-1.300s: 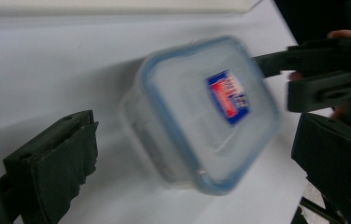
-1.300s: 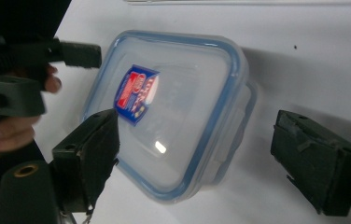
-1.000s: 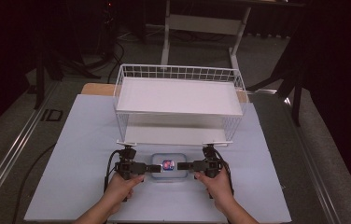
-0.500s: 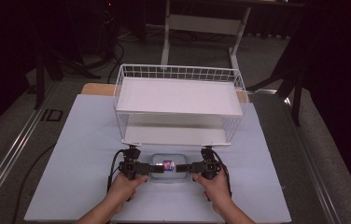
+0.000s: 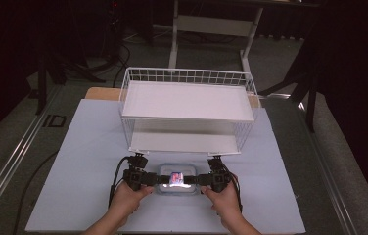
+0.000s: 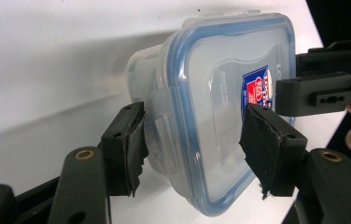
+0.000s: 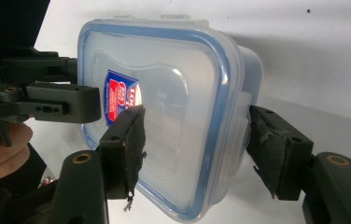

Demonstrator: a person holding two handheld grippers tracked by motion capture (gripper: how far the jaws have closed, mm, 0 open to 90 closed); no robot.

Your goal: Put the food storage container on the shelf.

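A clear plastic container (image 5: 176, 179) with a blue-rimmed lid and a red-and-blue label lies on the white table near its front edge. My left gripper (image 5: 156, 179) holds its left end and my right gripper (image 5: 195, 180) its right end. In the left gripper view the jaws have just been closing, and the left gripper (image 6: 197, 121) now presses one pad on the lid and one on the side latch of the container (image 6: 211, 116). In the right gripper view the right gripper (image 7: 197, 126) has narrowed onto the container (image 7: 173, 93) the same way, lid and latch between its pads.
A white two-tier wire rack (image 5: 187, 100) stands just behind the container, its lower shelf open toward me. The white table board (image 5: 84, 161) extends left and right of my hands. A desk frame and dark floor lie beyond the table.
Both grippers' jaws have drawn in onto the ends of the container. The hands and the container have stayed where they were.
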